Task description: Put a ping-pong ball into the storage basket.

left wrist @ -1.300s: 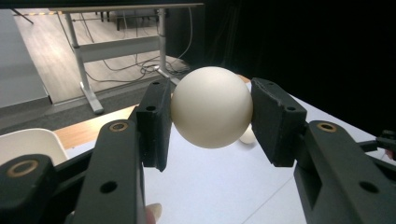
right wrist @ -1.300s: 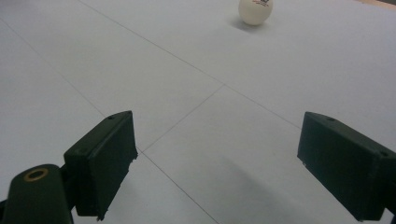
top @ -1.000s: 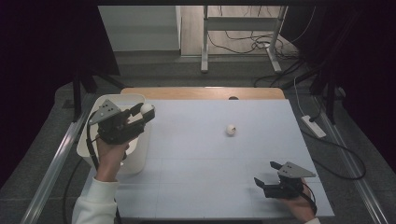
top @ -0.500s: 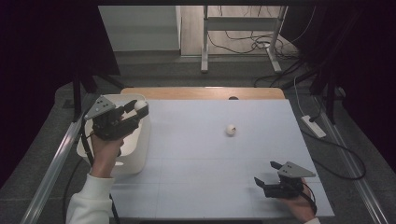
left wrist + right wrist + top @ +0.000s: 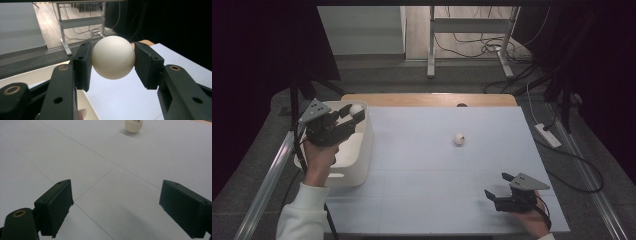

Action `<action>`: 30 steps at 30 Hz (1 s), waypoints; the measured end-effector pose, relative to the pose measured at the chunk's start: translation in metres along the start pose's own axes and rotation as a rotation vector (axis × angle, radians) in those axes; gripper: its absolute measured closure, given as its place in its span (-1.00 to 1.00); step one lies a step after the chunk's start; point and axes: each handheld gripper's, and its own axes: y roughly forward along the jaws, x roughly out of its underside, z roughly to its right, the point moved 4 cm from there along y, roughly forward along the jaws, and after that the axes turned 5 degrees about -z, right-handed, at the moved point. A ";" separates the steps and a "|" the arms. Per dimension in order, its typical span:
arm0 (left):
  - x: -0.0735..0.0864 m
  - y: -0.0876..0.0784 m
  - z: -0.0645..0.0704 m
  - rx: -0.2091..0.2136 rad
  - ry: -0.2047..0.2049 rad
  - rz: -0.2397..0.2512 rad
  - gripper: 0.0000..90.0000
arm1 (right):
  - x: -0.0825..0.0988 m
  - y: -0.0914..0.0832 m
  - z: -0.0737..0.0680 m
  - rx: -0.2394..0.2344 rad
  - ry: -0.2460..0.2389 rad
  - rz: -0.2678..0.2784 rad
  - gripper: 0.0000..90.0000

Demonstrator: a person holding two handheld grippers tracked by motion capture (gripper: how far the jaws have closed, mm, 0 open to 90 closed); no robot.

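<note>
Jaws of the left gripper clamp a white ping-pong ball, held above the white bin at the table's left, apparently for dropping in. Right gripper rests near-right, jaws open and empty; a second ball lies mid-table.

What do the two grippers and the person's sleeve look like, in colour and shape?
Both the left gripper and the right gripper are black, each with a grey three-cornered plate on top. Their jaws carry blocky black pads and brass-coloured rivets. A white sleeve covers the left forearm.
</note>
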 end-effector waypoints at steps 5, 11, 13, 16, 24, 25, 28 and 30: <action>0.001 0.001 -0.008 -0.023 -0.006 -0.010 0.12 | 0.000 0.000 0.000 0.003 -0.001 0.002 -0.75; 0.003 0.002 -0.017 -0.051 -0.012 -0.027 0.12 | 0.000 0.000 0.000 0.002 0.001 0.004 -0.75; 0.004 0.002 -0.019 -0.060 -0.010 -0.033 0.13 | 0.000 0.000 0.000 0.002 -0.002 0.001 -0.75; 0.005 0.002 -0.024 -0.077 -0.015 -0.036 0.12 | 0.000 0.000 0.000 0.001 0.000 0.002 -0.75; 0.008 0.003 -0.038 -0.118 -0.028 -0.054 0.12 | 0.000 0.000 0.000 0.002 0.000 -0.001 -0.75; 0.009 0.004 -0.039 -0.122 -0.030 -0.056 0.12 | 0.000 0.000 0.000 0.002 -0.001 0.000 -0.75; 0.010 0.004 -0.044 -0.134 -0.035 -0.063 0.12 | 0.000 0.000 0.000 0.003 -0.002 0.000 -0.75; 0.010 0.003 -0.047 -0.140 -0.039 -0.063 0.12 | 0.000 0.000 0.000 0.003 -0.002 0.000 -0.75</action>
